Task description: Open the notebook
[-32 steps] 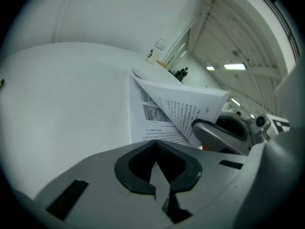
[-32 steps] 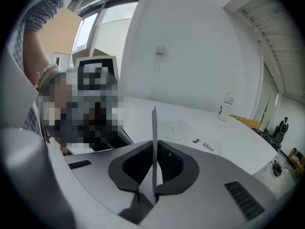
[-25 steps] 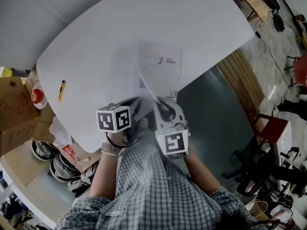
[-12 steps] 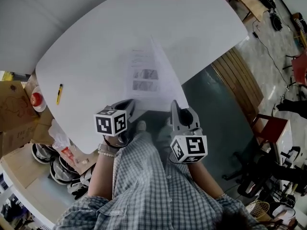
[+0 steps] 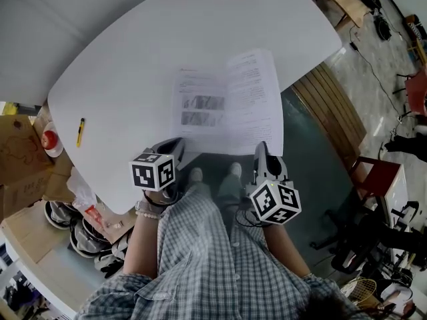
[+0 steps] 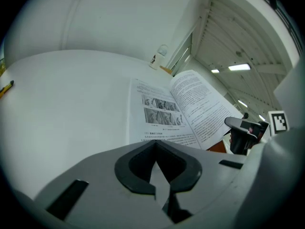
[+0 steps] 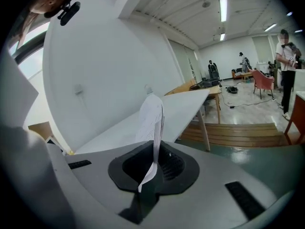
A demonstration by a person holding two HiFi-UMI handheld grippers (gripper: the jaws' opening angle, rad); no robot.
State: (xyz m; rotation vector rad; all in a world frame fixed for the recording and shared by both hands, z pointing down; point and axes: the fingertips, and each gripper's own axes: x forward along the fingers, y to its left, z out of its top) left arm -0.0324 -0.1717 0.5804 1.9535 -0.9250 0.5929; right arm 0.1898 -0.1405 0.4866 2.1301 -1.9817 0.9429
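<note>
**A:** How do the jaws stand?

**B:** The left gripper [image 6: 157,175] is closed flat on the near edge of the left-hand leaf, with a white sliver showing between its pads. The right gripper [image 7: 153,168] is clamped on a thin sheaf of white printed pages [image 7: 153,113], seen edge-on.

**A:** And the thin white printed paper notebook [image 5: 223,109]?

**B:** It lies spread open on the white rounded table [image 5: 120,65], at the person's edge. Its right half reaches out past the rim.

**A:** What makes the finish clean?

**B:** I'd pin with the left and lower the sheaf flat beside the spine. Let go only then, since a sideways tug could tear the paper.
</note>
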